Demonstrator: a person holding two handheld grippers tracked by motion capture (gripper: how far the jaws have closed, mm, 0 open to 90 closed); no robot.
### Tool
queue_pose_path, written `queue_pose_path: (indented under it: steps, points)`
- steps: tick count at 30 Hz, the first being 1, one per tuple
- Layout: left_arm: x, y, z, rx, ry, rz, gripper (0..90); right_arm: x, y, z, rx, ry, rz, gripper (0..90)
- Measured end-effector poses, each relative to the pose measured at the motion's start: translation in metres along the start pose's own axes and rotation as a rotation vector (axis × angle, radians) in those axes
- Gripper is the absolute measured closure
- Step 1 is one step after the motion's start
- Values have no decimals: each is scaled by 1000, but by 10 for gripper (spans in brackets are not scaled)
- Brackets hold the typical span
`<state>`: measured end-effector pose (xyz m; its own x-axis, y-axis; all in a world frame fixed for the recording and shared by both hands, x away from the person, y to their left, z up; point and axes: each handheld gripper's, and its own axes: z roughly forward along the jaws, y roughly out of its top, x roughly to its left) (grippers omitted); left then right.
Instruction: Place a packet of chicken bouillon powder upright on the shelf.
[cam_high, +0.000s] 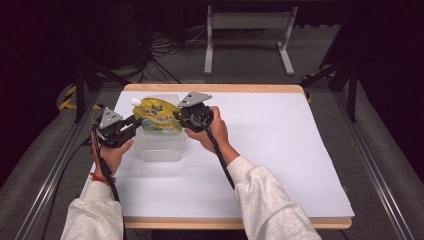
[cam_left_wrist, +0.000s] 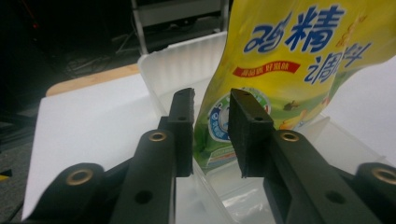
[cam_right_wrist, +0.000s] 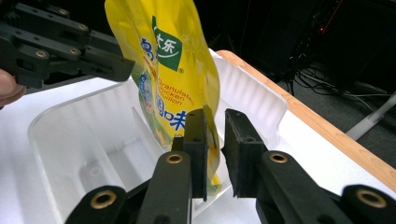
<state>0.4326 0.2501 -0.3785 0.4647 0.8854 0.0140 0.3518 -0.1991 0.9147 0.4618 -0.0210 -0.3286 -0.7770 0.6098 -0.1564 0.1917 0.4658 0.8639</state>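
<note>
1. A yellow seasoning pouch (cam_high: 159, 118) with a white spout at its far-left corner is held above a clear plastic container (cam_high: 160, 148), which rests on the white table sheet (cam_high: 270, 150) at the left of the table.
2. The left gripper (cam_high: 134, 122) reaches in from the left. In the left gripper view its jaws stand slightly apart, with the pouch's (cam_left_wrist: 285, 70) lower edge between them; one jaw touches the film, and a gap shows at the other.
3. The right gripper (cam_high: 181, 116) meets the pouch from the right. In the right gripper view the pouch's (cam_right_wrist: 173, 70) edge lies between the jaws, which are narrowly parted; whether they pinch it cannot be told.
4. The container (cam_right_wrist: 84, 144) sits open beneath the pouch, its ribbed far wall visible.
5. A wooden table edge (cam_high: 210, 88) borders the sheet on the far side.
</note>
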Motion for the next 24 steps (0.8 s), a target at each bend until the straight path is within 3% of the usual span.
queue_pose_path:
  steps: [16,24]
  points:
    - [-13,-1,-16,-15,19,48,640,-3,-10,-15,-9,1,-13,807]
    - [-22,-3,-27,-14,12,80,622,-4,-20,-30,-1,-9,-55,817]
